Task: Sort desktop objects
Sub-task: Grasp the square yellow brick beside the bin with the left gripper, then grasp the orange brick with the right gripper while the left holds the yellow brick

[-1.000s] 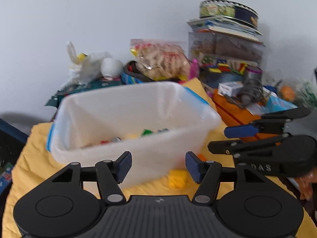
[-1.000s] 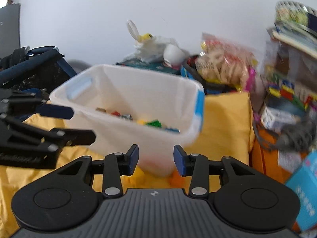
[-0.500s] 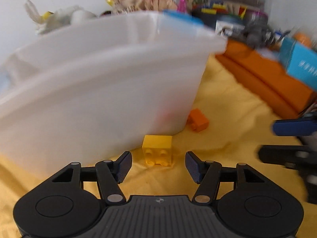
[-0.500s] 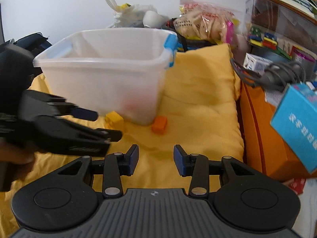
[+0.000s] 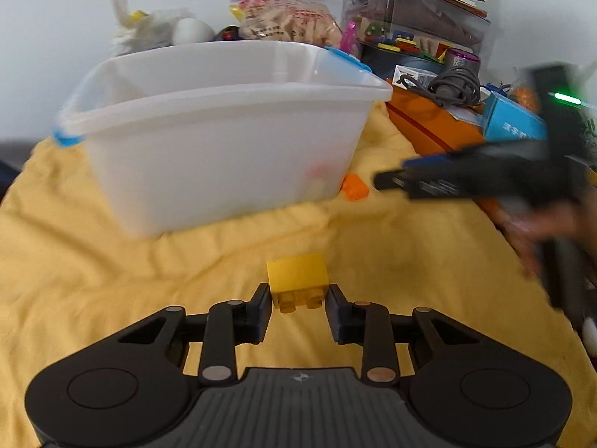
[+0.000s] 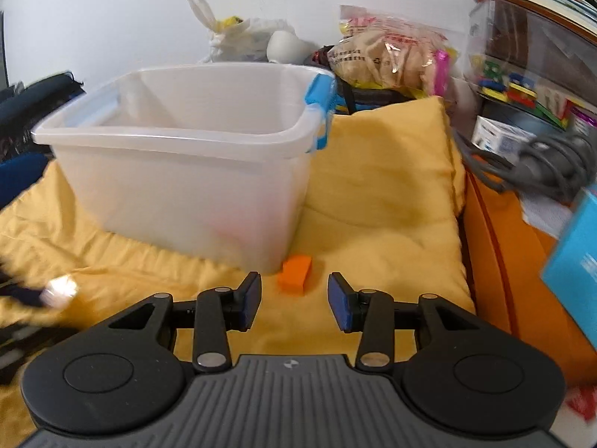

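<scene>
From the left wrist view, the left gripper [image 5: 298, 308] sits low over a rumpled yellow cloth [image 5: 93, 280], and its jaws are closing around a yellow brick [image 5: 297, 280]. The brick is a stubby building block of glossy plastic, with a flat yellow face turned upward and round studs facing the camera along its near, lower side. It lies on the cloth between the two blue-padded fingers [image 5: 261, 311], which stand just beside its ends; whether the pads already press it cannot be told. Beyond it stands a translucent white bin [image 5: 224, 142] with blue clips at its rim. At the bin's right foot lies an orange brick [image 5: 355, 187], small and blurred. The right gripper [image 5: 388, 177] reaches in from the right as a dark smear, held by a hand [image 5: 541, 231] that is also blurred.

From the right wrist view, the right gripper [image 6: 294, 300] hovers with its jaws parted and nothing between them. The orange brick [image 6: 294, 270] rests on the yellow cloth [image 6: 391, 224] just ahead of the gap, touching or nearly touching the near corner of the white bin [image 6: 186, 186]. It is a plain orange block with a smooth face toward the camera. An orange box [image 6: 522, 280] and a blue carton [image 6: 574, 257] lie off to the right.
</scene>
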